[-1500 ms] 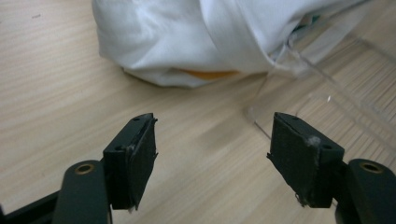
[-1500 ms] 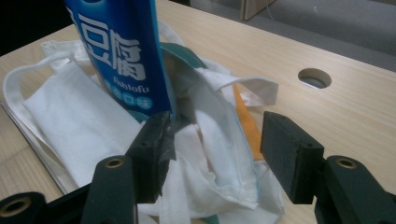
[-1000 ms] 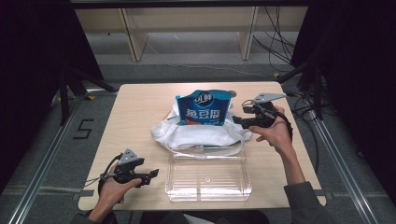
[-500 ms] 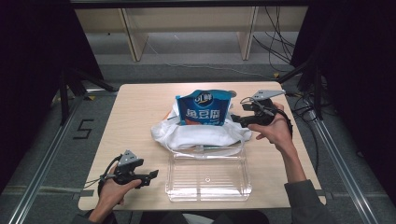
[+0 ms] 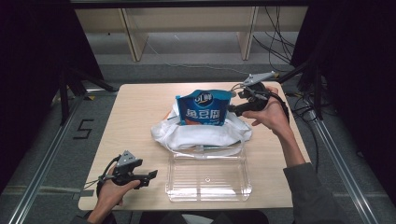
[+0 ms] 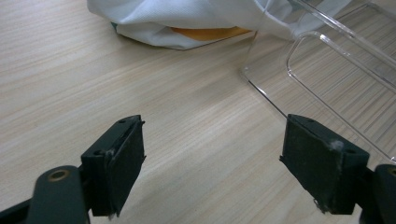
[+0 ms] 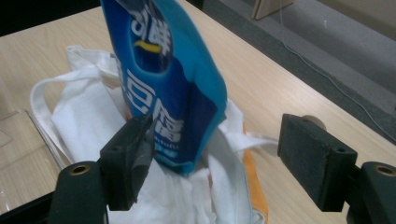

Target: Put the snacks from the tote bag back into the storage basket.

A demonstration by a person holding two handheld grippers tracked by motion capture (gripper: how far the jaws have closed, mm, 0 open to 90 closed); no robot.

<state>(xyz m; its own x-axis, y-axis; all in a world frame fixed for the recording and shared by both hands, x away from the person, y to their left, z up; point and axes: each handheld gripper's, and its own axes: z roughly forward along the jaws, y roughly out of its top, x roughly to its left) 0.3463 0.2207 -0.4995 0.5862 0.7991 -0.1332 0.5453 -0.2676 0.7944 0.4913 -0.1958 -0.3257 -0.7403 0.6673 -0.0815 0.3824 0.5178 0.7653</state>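
A blue pouch stands upright in the mouth of a white bag near the middle of the surface, its long axis vertical and its printed face turned toward the person's side. In the right claw view the pouch rises edge-on with a slight lean, its bottom sunk into the white bag, and an orange item lies under the bag's cloth. The right claw is at the pouch's right edge, held by the person's right hand; its jaws stand wide apart and grip nothing. In the right claw view one jaw sits in front of the pouch's lower face and the other stands off to the side over the bare surface, so the pouch's lower corner lies between them, nearer the first; whether that jaw touches the pouch I cannot tell. The left claw rests low at the near left of the surface, well apart from the pouch, its jaws open and empty, pointing toward a clear tray that lies just in front of the bag. In the left claw view the tray sits ahead with the bag beyond it.
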